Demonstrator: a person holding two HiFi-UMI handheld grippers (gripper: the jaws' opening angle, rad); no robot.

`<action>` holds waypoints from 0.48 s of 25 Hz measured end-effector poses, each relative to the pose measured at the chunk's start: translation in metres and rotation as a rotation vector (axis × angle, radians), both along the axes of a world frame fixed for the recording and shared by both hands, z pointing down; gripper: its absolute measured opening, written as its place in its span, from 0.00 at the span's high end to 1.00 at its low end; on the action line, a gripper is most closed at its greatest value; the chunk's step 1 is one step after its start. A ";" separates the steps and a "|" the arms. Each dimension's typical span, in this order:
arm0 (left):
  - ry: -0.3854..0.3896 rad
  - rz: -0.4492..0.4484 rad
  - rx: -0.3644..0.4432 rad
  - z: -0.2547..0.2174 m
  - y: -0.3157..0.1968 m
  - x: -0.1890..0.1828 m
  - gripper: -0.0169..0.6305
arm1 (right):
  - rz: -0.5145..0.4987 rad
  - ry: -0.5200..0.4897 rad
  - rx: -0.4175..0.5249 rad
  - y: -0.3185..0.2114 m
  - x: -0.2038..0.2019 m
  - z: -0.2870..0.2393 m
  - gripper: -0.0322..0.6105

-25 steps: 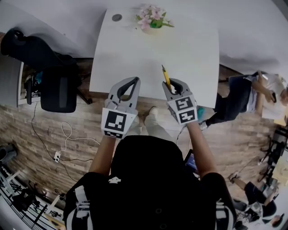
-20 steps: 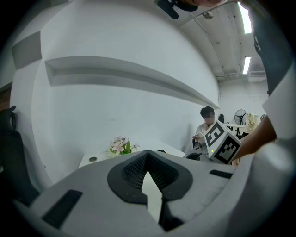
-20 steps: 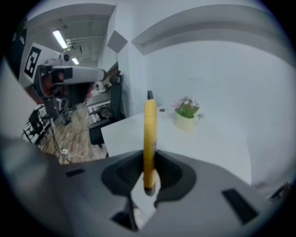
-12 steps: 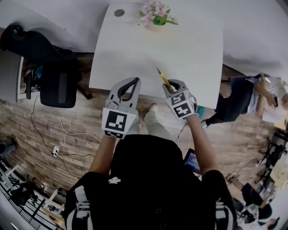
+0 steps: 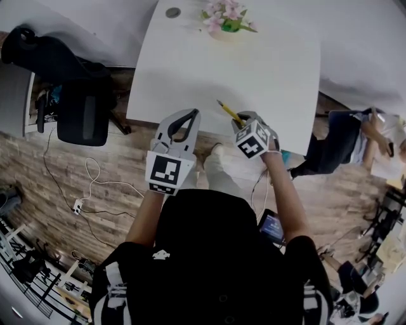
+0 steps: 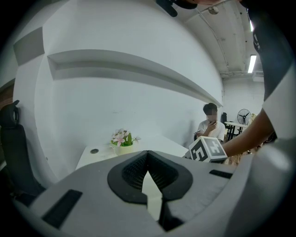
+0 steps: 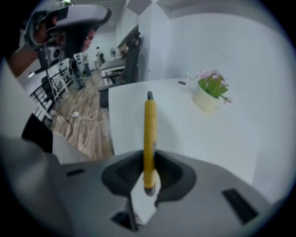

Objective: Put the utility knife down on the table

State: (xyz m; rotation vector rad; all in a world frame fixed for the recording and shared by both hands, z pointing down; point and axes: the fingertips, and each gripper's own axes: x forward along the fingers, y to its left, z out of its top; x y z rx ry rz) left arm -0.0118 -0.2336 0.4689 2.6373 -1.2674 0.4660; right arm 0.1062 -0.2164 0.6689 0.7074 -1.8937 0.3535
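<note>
The utility knife (image 5: 227,110) is a slim yellow stick with a dark tip. My right gripper (image 5: 243,119) is shut on its rear end, over the near edge of the white table (image 5: 266,70), with the knife pointing up and left across the tabletop. In the right gripper view the utility knife (image 7: 149,129) stands straight out from between the pads of the right gripper (image 7: 149,155), above the table (image 7: 194,134). My left gripper (image 5: 189,114) hovers just left of it at the table's near edge, tips together and empty. From its own view the left gripper (image 6: 148,153) holds nothing.
A small pot of pink flowers (image 5: 227,19) stands at the table's far edge beside a round grommet (image 5: 172,12). A black office chair (image 5: 76,108) is left of the table. A person (image 5: 355,136) sits to the right. A white cable (image 5: 95,184) lies on the wooden floor.
My right gripper has sunk toward the table's near edge and rolled, so the knife's tip has swung leftward and lower. The left gripper has stayed in place.
</note>
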 end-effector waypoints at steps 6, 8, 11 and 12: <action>-0.019 -0.003 -0.002 0.003 0.000 0.001 0.95 | -0.073 0.092 -0.037 0.000 0.005 0.024 0.79; -0.024 -0.005 -0.006 0.005 0.000 0.000 0.95 | -0.082 0.111 -0.044 -0.002 0.006 0.029 0.79; -0.028 -0.009 -0.010 0.008 -0.001 -0.001 0.95 | -0.094 0.130 -0.049 -0.006 0.008 0.035 0.79; -0.029 -0.010 -0.011 0.009 -0.001 -0.001 0.95 | -0.096 0.134 -0.049 -0.007 0.009 0.037 0.79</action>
